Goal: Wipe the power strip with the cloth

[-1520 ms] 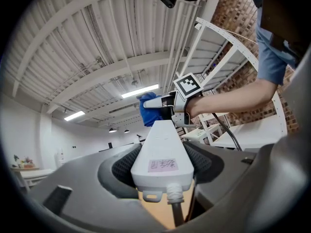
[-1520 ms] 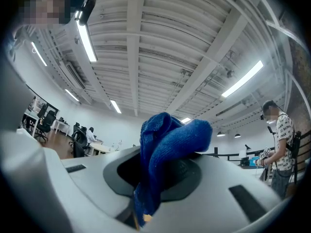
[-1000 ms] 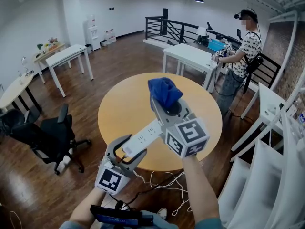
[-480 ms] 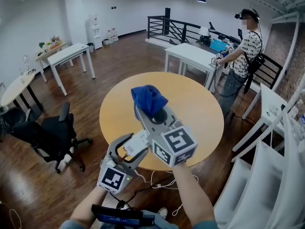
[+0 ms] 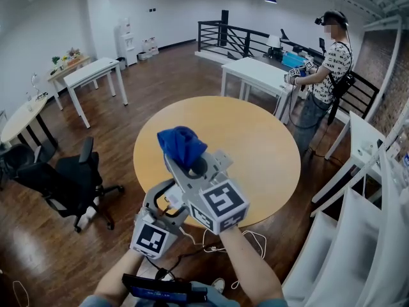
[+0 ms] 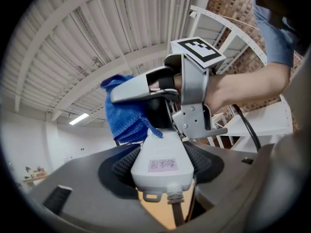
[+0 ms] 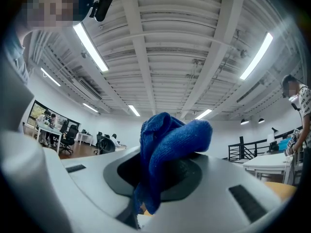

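- The power strip (image 6: 163, 161) is white and sits clamped between the two jaws of my left gripper (image 5: 167, 203). Its cord end points back toward me, and there is a small pink label on the end face.
- I hold it in the air over the near edge of the round wooden table (image 5: 255, 146), roughly level and not resting on the tabletop.
- The blue cloth (image 5: 181, 144) is bunched into a wad, and the jaws of my right gripper (image 5: 192, 162) are closed on it.
- In the left gripper view the cloth hangs right at the strip's far end. It seems to brush the top face, though I cannot be sure of contact.
- From the head view my right gripper lies across and above the strip, covering most of it.
- The strip's cable (image 5: 249, 242) trails in loops on the dark wood floor below.
- A black office chair (image 5: 64, 184) stands to the left of the table.
- Beyond the table a person (image 5: 329, 62) stands at a white table (image 5: 259, 75).
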Motion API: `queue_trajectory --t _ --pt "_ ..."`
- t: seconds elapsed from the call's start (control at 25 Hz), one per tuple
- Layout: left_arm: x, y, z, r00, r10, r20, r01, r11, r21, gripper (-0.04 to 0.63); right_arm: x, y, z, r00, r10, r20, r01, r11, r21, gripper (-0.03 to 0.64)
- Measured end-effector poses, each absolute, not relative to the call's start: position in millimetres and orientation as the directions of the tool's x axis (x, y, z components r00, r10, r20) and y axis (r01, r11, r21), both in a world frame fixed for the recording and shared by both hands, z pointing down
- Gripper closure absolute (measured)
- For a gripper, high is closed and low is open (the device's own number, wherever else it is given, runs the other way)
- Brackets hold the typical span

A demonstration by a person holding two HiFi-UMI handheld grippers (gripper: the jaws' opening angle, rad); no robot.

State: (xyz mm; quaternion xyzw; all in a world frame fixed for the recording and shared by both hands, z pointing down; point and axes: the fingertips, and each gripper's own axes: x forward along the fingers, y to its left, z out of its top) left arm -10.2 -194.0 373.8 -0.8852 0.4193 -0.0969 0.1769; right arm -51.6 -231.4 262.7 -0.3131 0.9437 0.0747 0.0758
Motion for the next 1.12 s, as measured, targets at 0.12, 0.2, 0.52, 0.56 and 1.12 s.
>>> queue_trajectory --t 0.12,0.2,0.52,0.56,1.12 --pt "-10 -195 373 0.629 -0.777 0.021 -0.709 -0.585 -0.394 0.316 -56 -227 265 -0.8 -0.57 -0.187 -0.592 0.801 0.091 0.549" --pt "-10 -195 374 0.629 -0.777 0.021 -0.709 -0.585 -0.394 0.316 -57 -227 266 -0.799 -0.571 -0.188 -0.594 0.799 0.095 0.549" --pt "-11 -193 374 0.622 -0.782 0.025 -0.709 -0.577 -0.406 0.316 -48 -233 260 -0.787 -0.587 -0.189 -0.611 0.783 0.112 0.549" --pt "-12 -193 374 0.622 -0.783 0.024 -0.71 -0.576 -0.406 0.316 -46 -235 259 -0.785 -0.591 -0.189 -0.615 0.78 0.117 0.549" --pt "-9 -188 368 0.64 -0.769 0.002 -0.702 -0.585 -0.406 0.316 2 -264 241 -0.72 -0.666 -0.197 -0.693 0.709 0.134 0.549"
